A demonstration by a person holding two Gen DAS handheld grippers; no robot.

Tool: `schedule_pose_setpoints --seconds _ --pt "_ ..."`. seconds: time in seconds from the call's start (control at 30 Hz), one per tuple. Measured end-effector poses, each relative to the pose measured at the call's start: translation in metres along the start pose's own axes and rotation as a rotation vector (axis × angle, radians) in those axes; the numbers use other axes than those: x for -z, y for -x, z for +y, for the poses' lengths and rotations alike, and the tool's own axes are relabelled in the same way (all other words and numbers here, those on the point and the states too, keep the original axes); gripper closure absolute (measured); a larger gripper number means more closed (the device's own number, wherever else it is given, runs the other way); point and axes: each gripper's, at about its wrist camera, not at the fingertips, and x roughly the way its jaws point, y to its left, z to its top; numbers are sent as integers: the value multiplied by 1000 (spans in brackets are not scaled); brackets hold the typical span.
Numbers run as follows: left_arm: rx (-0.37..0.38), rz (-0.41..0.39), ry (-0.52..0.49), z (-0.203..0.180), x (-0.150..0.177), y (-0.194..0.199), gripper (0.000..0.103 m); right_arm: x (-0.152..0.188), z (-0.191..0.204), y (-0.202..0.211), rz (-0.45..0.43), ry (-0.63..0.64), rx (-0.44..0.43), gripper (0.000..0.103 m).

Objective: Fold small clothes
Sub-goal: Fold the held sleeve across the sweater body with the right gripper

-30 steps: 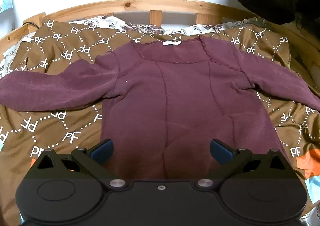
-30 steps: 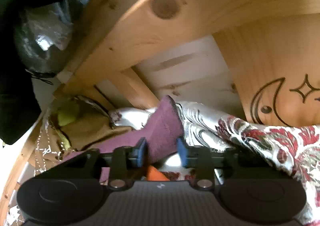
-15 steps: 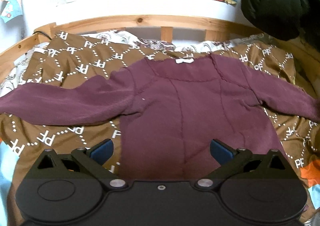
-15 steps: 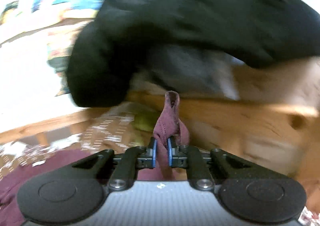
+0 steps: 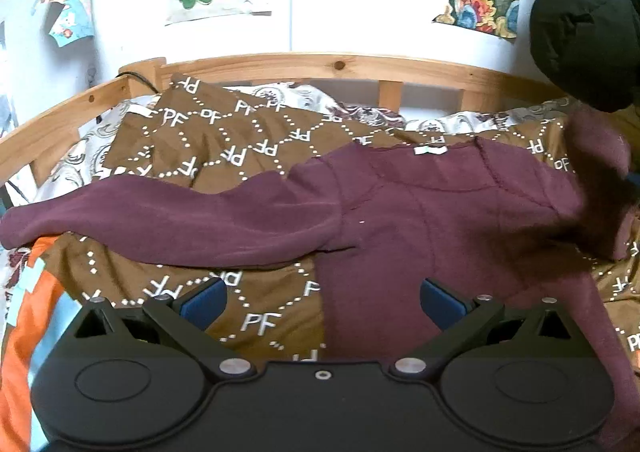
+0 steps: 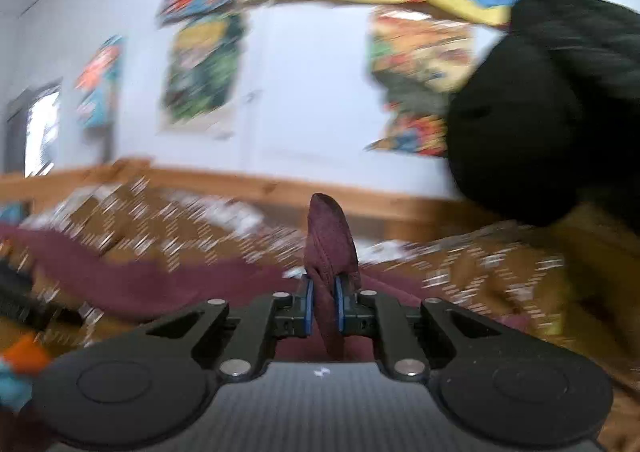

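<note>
Lifted by right gripper (image 6: 322, 306), maroon sweater (image 5: 420, 212) sleeve folds inward

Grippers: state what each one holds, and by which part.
The right gripper is shut on the maroon sweater, pinching the end of its sleeve. The left gripper is open and holds nothing.

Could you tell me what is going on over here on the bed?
A person with a gripper in each hand is folding a maroon sweater spread on a brown patterned blanket on a wooden-framed bed. The right gripper is shut on the cuff of one sleeve, lifting it. The left gripper hovers open above the sweater's lower edge, holding nothing. The other sleeve lies stretched out flat.
</note>
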Motion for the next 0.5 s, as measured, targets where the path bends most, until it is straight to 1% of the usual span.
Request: schedule_pose_setpoints --seconds 0.1,0.2,0.3,0.33,0.4,0.43,0.47,0.5 --pt "-9 9 10 7 2 -3 1 20 32 -7 55 75 -83 90" --pt "-11 15 9 10 2 -6 1 41 57 -6 113 119 -152 90" --pt "-1 7 5 9 2 -8 1 57 79 -4 173 160 -200 87" --pt "5 1 6 9 1 -9 1 58 81 -3 190 165 -212 84" --pt "15 -10 3 6 0 -10 1 62 85 2 218 161 -258 69" --pt "17 -14 0 4 -1 -11 1 61 88 2 226 163 -283 64" --pt "20 -19 -2 2 -2 -12 1 64 90 9 231 169 -302 54" --pt "23 -24 -4 -1 -3 -13 1 65 92 11 237 175 -315 48"
